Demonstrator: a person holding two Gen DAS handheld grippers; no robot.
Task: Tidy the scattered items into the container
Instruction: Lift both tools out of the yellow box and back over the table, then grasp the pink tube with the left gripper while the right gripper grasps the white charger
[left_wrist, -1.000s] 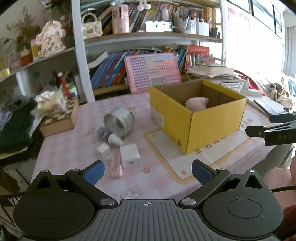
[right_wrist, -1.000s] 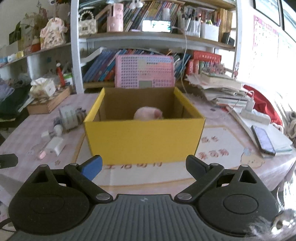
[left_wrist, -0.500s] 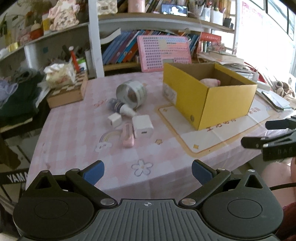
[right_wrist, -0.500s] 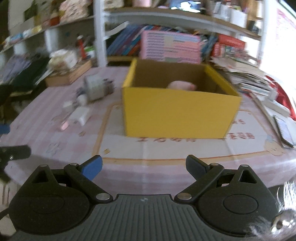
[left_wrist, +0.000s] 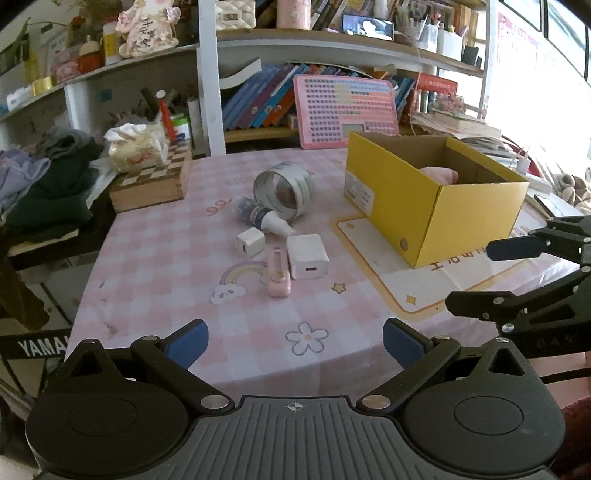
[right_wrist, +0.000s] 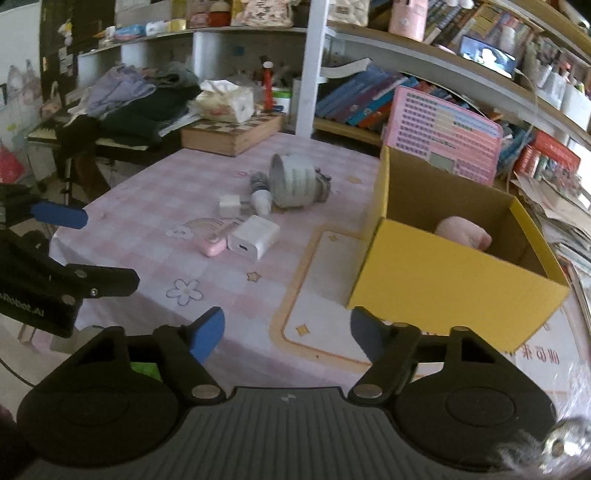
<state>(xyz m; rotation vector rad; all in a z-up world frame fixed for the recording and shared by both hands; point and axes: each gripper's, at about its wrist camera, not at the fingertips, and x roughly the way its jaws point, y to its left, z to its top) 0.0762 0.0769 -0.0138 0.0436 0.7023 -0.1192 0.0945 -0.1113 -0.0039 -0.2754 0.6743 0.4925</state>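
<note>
A yellow cardboard box (left_wrist: 436, 199) (right_wrist: 454, 269) stands open on the right of the pink checked table, with a pink soft item (left_wrist: 439, 173) (right_wrist: 463, 234) inside. Left of it lie a tape roll (left_wrist: 282, 188) (right_wrist: 293, 181), a small bottle (left_wrist: 264, 218) (right_wrist: 259, 192), a small white plug cube (left_wrist: 250, 242) (right_wrist: 229, 205), a larger white charger (left_wrist: 307, 256) (right_wrist: 254, 236) and a pink clip-like item (left_wrist: 279, 273) (right_wrist: 213, 245). My left gripper (left_wrist: 293, 343) hangs open and empty over the table's near edge. My right gripper (right_wrist: 286, 330) is closing, with nothing between its pads.
A chessboard box with a tissue pack (left_wrist: 147, 173) sits at the back left, and a pink board (left_wrist: 345, 107) leans on the bookshelf behind. Clothes (right_wrist: 140, 99) pile up at the left. Papers and books (left_wrist: 458, 125) lie beyond the box.
The right gripper has swung left, off the box front and toward the scattered items, and its jaws have narrowed. The left gripper has drawn back slightly from the table.
</note>
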